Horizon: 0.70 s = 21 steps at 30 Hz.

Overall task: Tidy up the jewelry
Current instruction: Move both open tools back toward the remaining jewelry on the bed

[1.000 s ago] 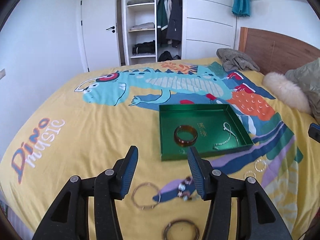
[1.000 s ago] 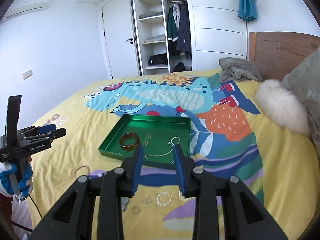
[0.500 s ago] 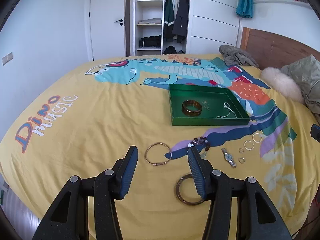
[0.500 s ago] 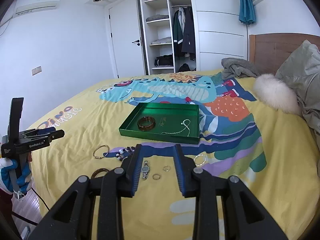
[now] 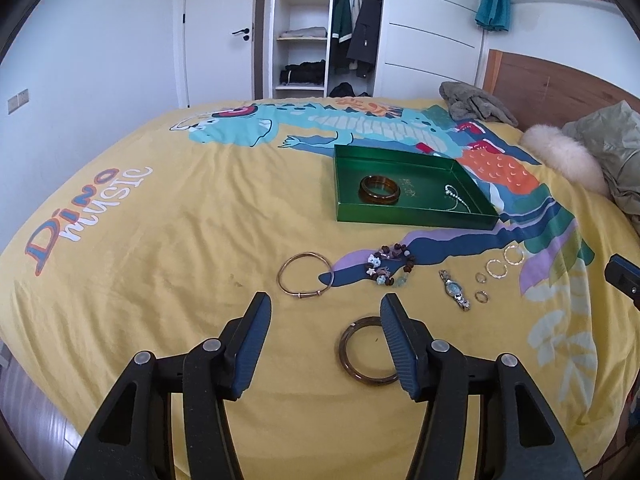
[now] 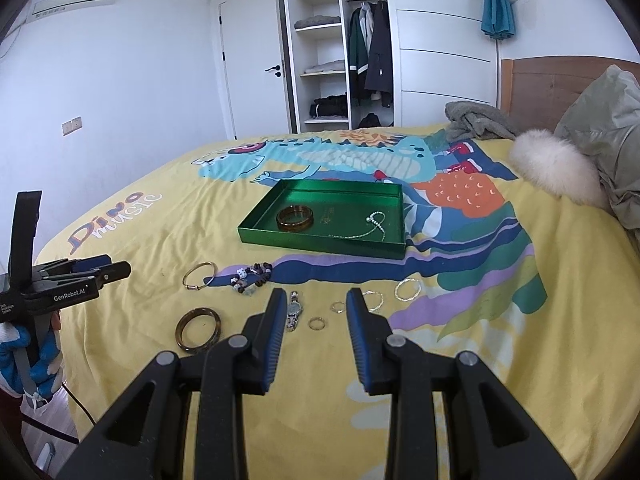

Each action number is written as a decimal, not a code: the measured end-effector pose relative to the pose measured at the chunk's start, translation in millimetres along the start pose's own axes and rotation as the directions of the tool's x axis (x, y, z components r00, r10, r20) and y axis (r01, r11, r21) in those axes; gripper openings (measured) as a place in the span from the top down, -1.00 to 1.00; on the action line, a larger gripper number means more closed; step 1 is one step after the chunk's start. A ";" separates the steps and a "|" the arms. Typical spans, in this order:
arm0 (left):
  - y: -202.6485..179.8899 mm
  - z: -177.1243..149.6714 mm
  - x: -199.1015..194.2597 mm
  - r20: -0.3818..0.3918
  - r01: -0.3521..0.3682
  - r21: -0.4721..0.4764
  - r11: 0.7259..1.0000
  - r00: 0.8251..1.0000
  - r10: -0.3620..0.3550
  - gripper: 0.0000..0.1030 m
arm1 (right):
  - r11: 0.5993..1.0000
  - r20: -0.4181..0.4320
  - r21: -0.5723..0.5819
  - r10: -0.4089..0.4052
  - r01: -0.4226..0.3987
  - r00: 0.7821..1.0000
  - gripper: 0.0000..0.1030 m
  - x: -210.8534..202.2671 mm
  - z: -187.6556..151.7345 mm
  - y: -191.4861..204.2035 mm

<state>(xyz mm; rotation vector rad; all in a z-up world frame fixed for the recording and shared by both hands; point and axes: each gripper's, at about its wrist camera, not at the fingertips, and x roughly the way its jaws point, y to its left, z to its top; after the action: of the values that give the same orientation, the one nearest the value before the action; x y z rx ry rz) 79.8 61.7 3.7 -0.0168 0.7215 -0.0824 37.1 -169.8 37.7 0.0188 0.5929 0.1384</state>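
Note:
A green tray (image 5: 416, 216) on the yellow bedspread holds a brown bangle (image 5: 379, 189) and a silver chain (image 5: 458, 198). Nearer me lie a thin gold bangle (image 5: 304, 297), a beaded bracelet (image 5: 386, 266), a watch (image 5: 454, 290), small rings (image 5: 482, 297) and silver hoops (image 5: 496, 269). My left gripper (image 5: 326, 302) hovers above a dark brown bangle (image 5: 372, 380). Its jaws are opening and nothing is between them. My right gripper (image 6: 316, 298) is open and empty above the watch (image 6: 294, 312) and a small ring (image 6: 317, 323).
A fluffy white cushion (image 6: 556, 168), an olive jacket (image 6: 600, 128) and a grey cloth (image 6: 476, 122) lie near the wooden headboard. A gloved hand (image 6: 24, 360) holds the left gripper (image 6: 120, 270) at the bed's left edge. An open wardrobe stands beyond the bed.
Both grippers have drawn back from the tray toward the near side of the bed, and the loose jewelry has come into view. The left jaws stand a little wider.

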 end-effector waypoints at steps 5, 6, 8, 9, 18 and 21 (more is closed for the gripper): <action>-4.4 -3.8 -7.0 0.016 -0.020 0.014 1.000 1.000 0.020 -0.18 | 1.000 -0.023 0.004 -0.002 0.002 1.000 0.43 8.8 -7.4 4.6; -5.3 -4.3 -8.0 0.018 -0.023 0.018 1.000 1.000 0.023 -0.19 | 1.000 -0.025 0.005 -0.003 0.004 1.000 0.43 10.1 -8.6 5.5; -7.7 -5.1 -9.5 0.024 -0.031 0.026 0.999 0.999 0.031 -0.20 | 1.000 -0.031 0.006 -0.006 0.007 1.000 0.43 12.1 -11.0 6.5; -9.2 -5.4 -10.2 0.027 -0.036 0.030 0.999 0.999 0.035 -0.20 | 1.000 -0.032 0.007 -0.007 0.007 0.999 0.43 12.4 -11.7 6.8; -19.8 -6.7 -7.7 0.026 -0.040 0.057 0.998 0.999 0.039 -0.20 | 1.000 -0.034 0.001 -0.018 0.018 0.999 0.43 15.3 -13.4 8.5; -22.4 -6.4 -6.3 0.026 -0.044 0.064 0.997 0.999 0.042 -0.20 | 1.000 -0.038 0.002 -0.018 0.018 0.999 0.43 18.4 -14.3 7.2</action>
<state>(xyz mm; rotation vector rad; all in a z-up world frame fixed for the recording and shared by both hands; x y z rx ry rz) 69.3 40.0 4.0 0.0594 0.6937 -0.0643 43.3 -160.5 16.0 0.0126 0.6310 0.1207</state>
